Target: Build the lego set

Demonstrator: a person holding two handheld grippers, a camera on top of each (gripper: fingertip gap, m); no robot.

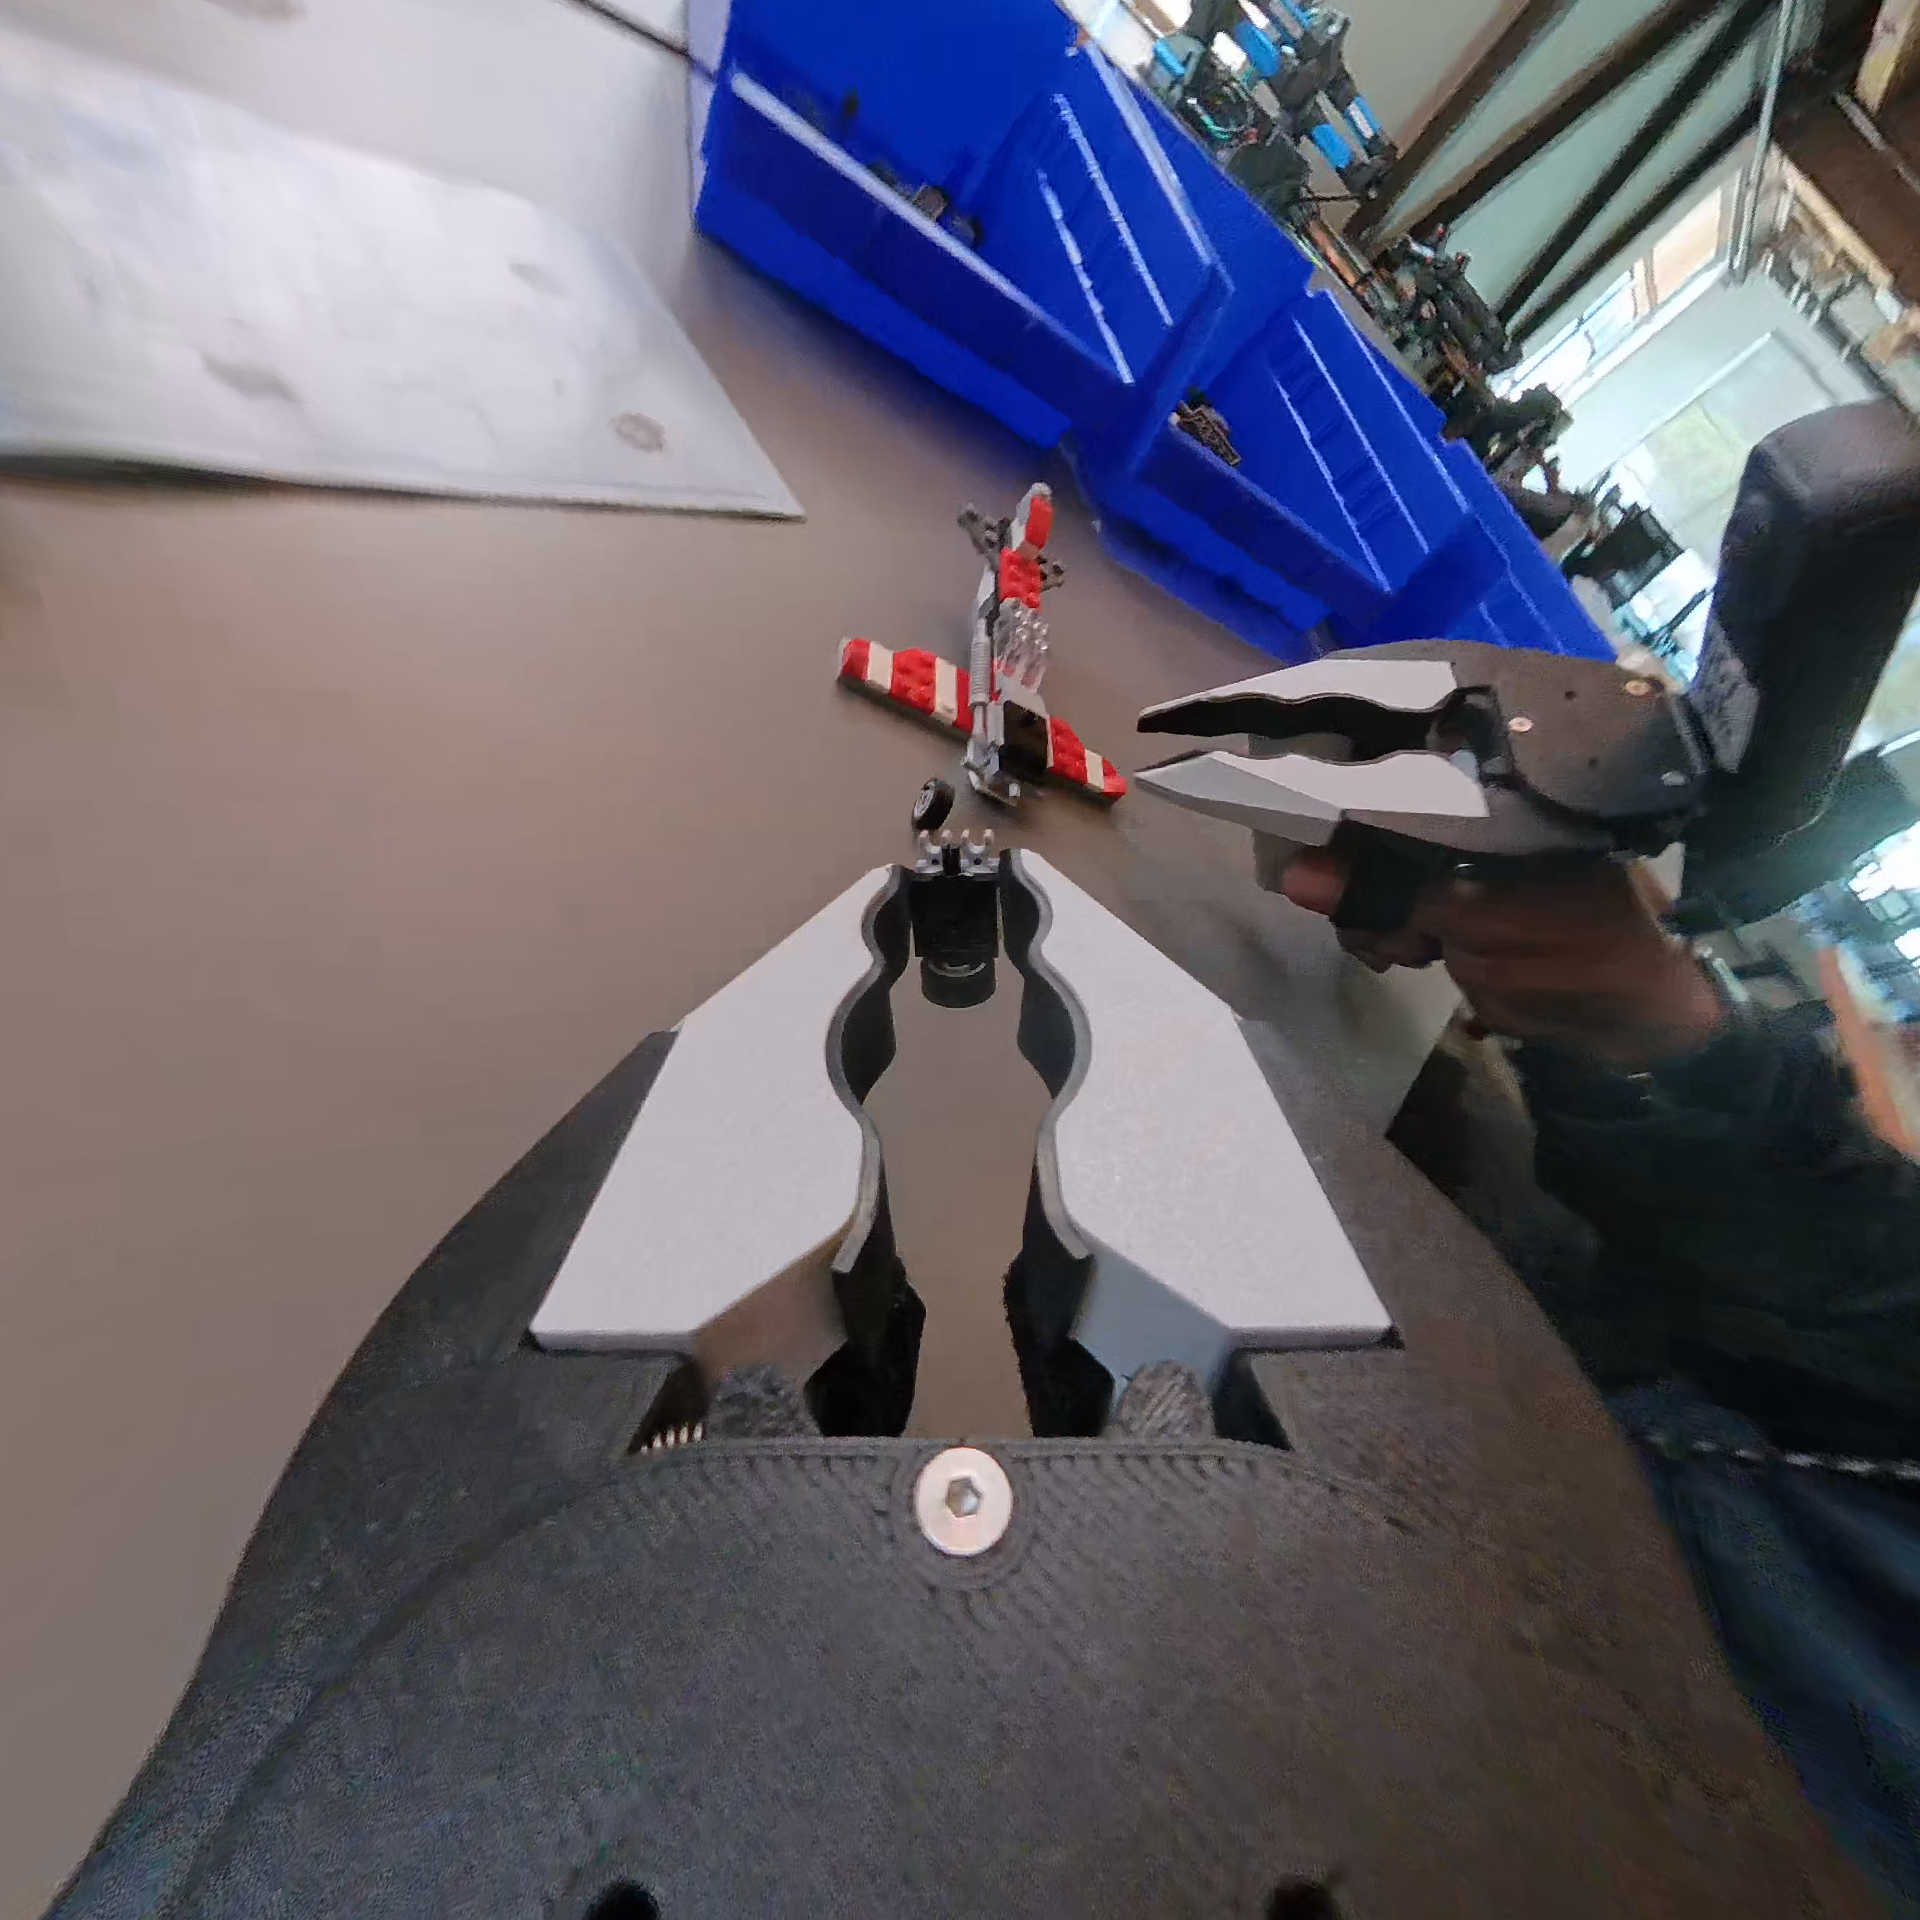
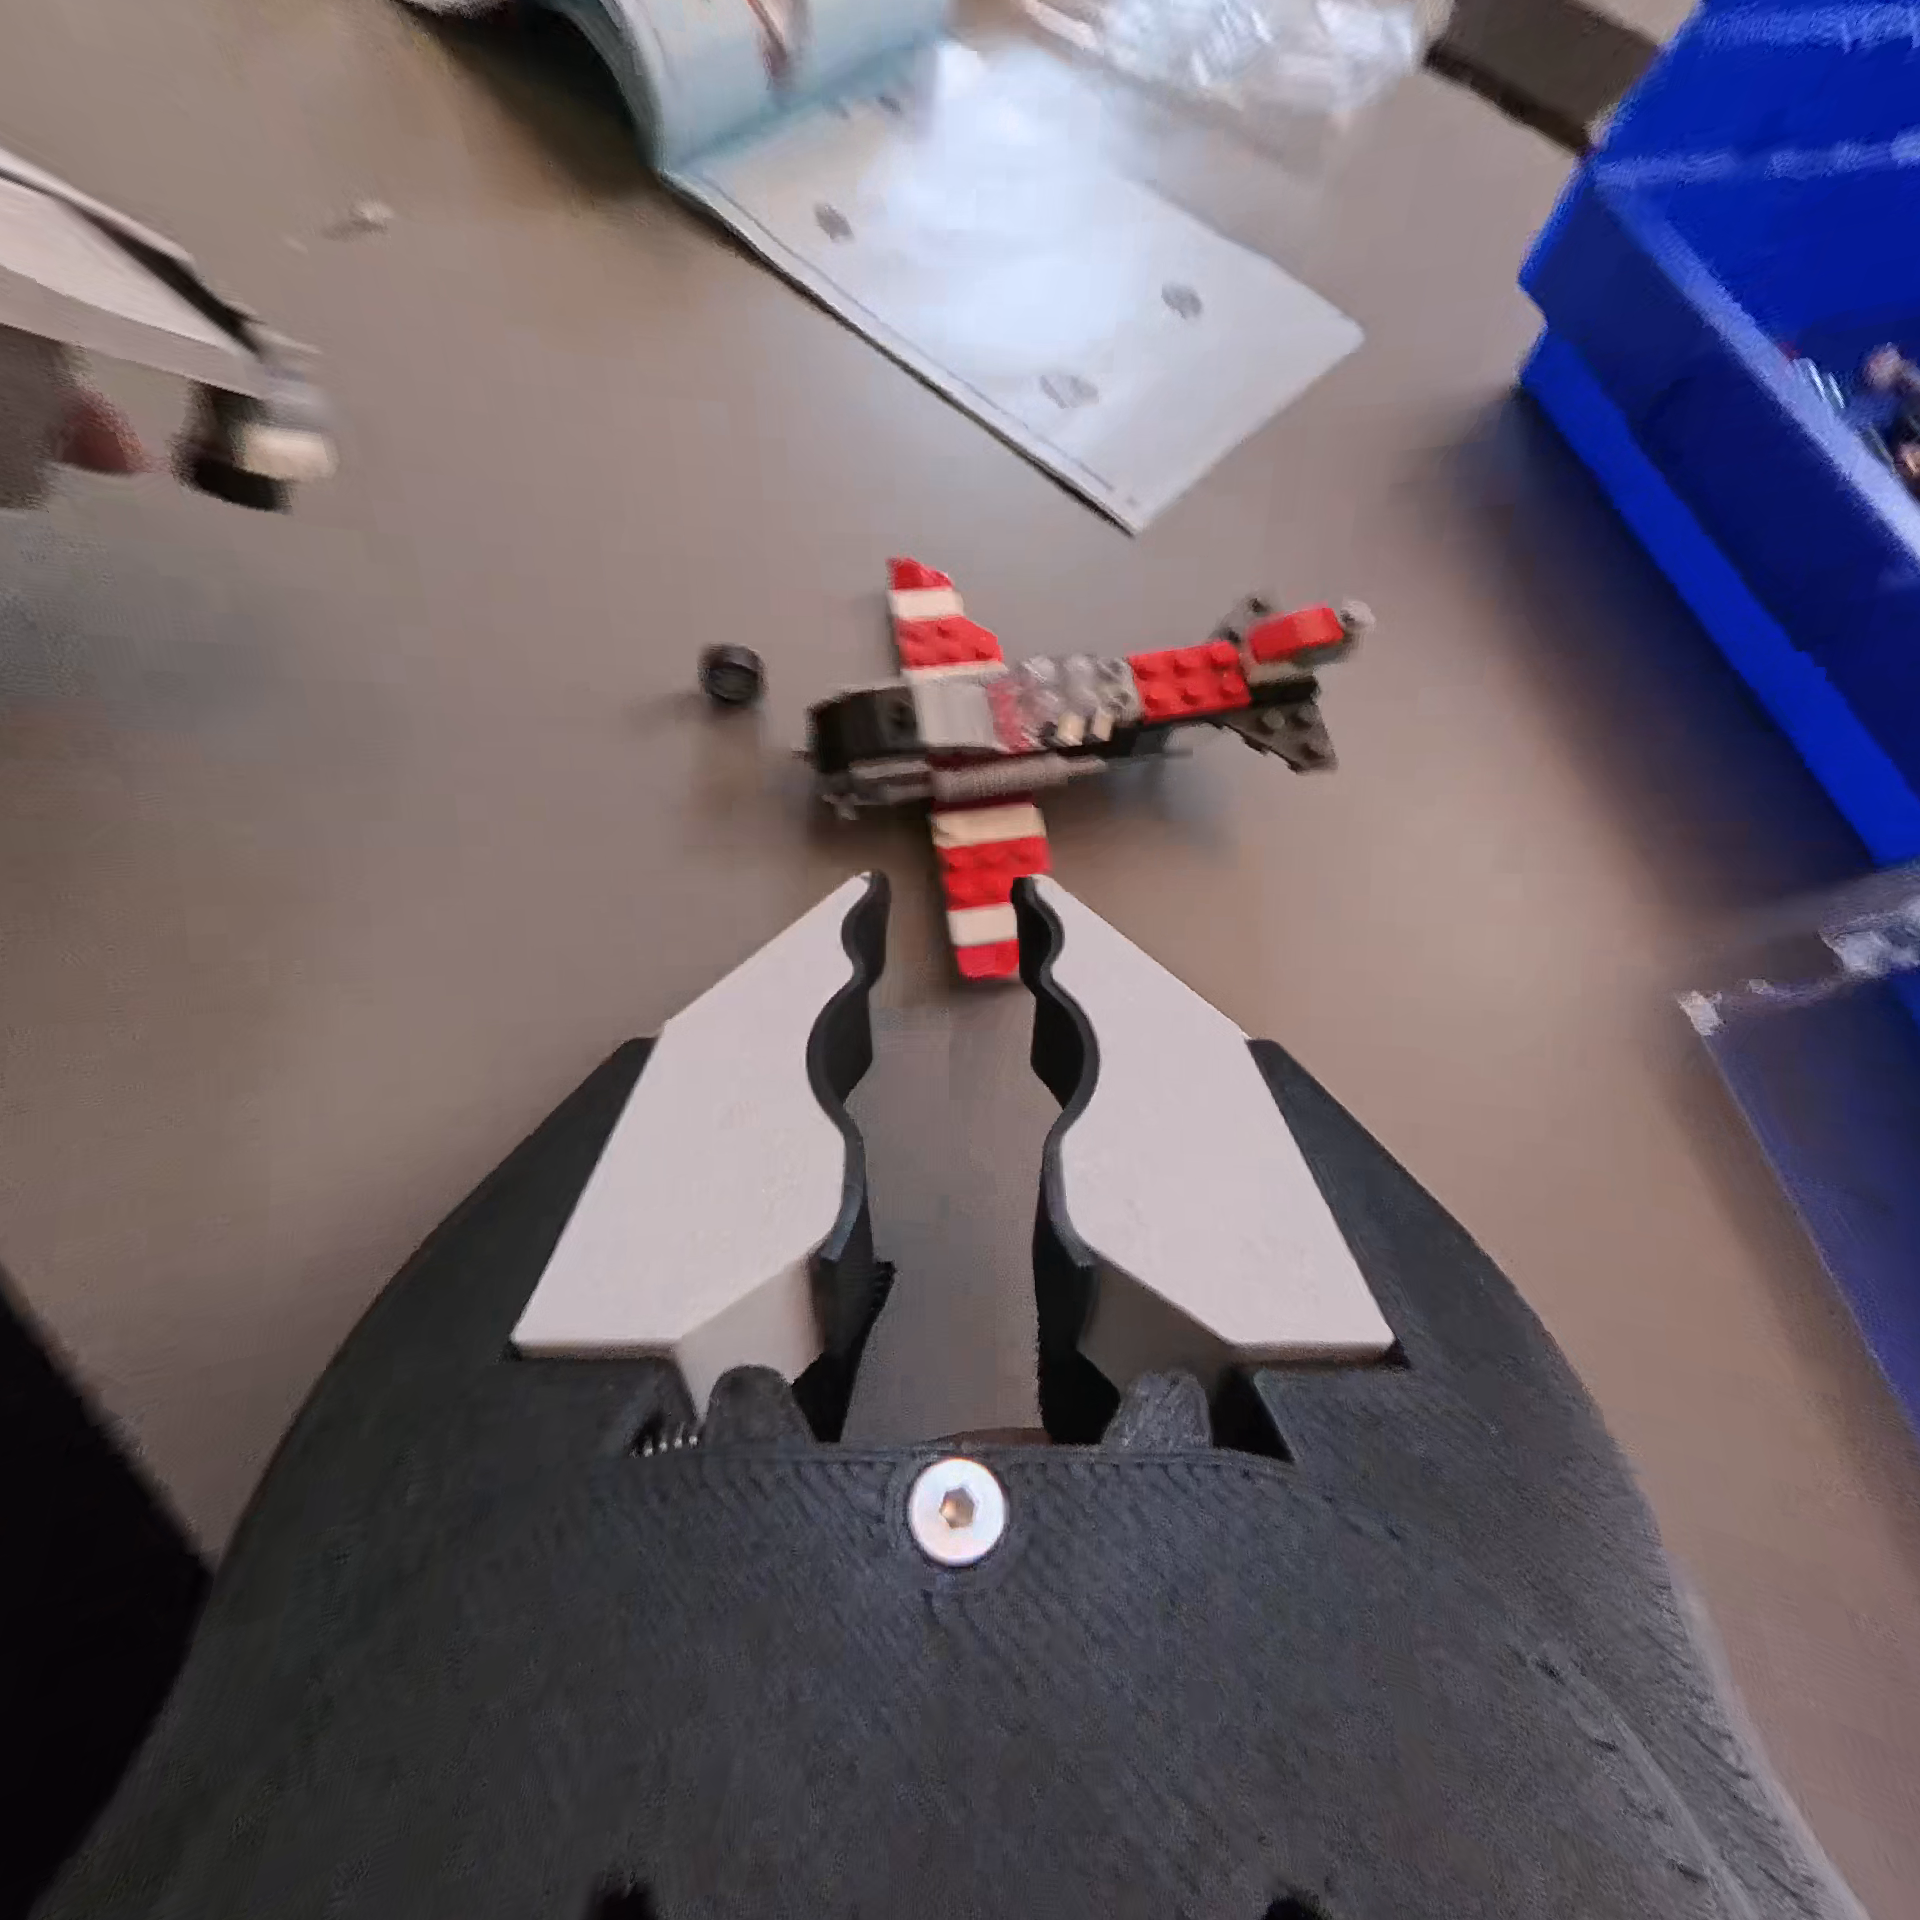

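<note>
A red-and-white lego plane with a grey and black body lies on the brown table. A loose black tyre lies just in front of its nose. My left gripper is shut on a small black wheel piece with grey clips, held above the table short of the tyre. My right gripper is open and empty, its tips over the end of the plane's near wing. The plane and tyre show in the right wrist view. The left gripper is blurred at top left there.
An open instruction booklet lies at the far left of the table and also shows in the right wrist view. Blue bins line the table's far side. A clear plastic bag lies behind the booklet. A person's hand holds the right gripper. Tip to tip, the grippers are about 15 cm apart. My right tips are roughly 4 cm from the plane.
</note>
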